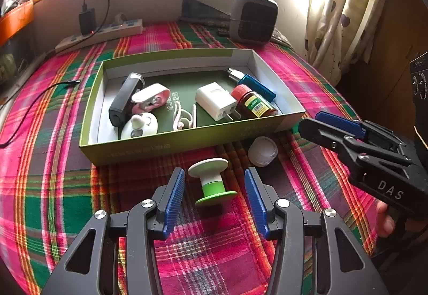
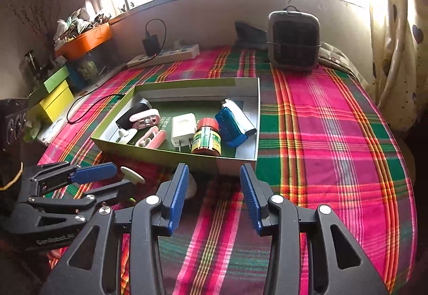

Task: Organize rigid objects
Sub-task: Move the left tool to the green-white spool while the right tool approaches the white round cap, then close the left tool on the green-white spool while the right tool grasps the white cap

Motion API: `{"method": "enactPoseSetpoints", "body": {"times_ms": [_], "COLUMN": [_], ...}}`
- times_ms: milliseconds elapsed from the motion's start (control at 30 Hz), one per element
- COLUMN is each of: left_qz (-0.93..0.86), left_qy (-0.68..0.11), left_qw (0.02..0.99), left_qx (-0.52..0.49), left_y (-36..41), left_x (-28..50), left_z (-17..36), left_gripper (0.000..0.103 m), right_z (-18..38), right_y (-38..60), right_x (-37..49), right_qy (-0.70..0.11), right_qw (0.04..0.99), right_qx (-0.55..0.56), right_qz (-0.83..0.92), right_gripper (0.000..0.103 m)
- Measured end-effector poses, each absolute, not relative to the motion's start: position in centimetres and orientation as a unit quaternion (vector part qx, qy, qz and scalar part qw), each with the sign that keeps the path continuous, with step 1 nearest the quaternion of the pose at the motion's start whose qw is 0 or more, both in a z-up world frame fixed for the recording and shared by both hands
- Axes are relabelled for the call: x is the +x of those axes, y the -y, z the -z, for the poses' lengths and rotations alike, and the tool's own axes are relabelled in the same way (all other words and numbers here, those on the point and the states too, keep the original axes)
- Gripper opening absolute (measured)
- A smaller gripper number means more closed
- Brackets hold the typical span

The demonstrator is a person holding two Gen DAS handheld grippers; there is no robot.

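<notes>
Left fingers apart, straddling green spool just in front of box, axis tilted; right gripper also spread, farther off.

Green-and-white spool: tipped on its side, between the open left jaws, touching neither. White cap: just beyond the right-hand jaw tip, beside the box wall. Green box: ahead of the jaws, holding charger, red-capped bottle, and blue case.
</notes>
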State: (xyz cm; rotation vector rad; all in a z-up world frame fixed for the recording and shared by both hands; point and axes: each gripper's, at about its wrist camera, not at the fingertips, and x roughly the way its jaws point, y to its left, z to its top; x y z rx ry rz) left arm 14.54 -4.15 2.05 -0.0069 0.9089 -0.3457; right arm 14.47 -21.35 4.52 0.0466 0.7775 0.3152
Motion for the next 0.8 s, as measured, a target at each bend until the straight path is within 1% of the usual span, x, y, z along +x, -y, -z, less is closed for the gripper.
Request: {"method": "enactPoseSetpoints", "body": {"times_ms": [467, 533, 600, 800], "left_qz": [0.141, 0.143, 0.143, 0.145], "left_qy": [-0.448, -0.449, -0.449, -0.446], "left_qw": [0.883, 0.882, 0.882, 0.883], "left_qx": [0.006, 0.002, 0.002, -0.004], "left_y": [4.5, 4.3, 4.2, 3.7], "left_x": [15.3, 15.4, 15.4, 15.3], "left_z": [-0.9, -0.8, -0.7, -0.7], "left_gripper": [0.046, 0.044, 0.038, 0.036], "right_z": [-4.0, -3.9, -3.8, -3.6], "right_y": [21.6, 21.5, 21.4, 21.0], "right_x": [14.5, 14.5, 14.6, 14.7], "right_qy": [-0.380, -0.381, -0.383, -0.388], "right_qw": [0.911, 0.910, 0.910, 0.909], "right_qx": [0.027, 0.027, 0.026, 0.018], "right_qz": [-0.159, -0.158, -0.157, -0.152], "right_gripper": [0.042, 0.042, 0.042, 0.042]}}
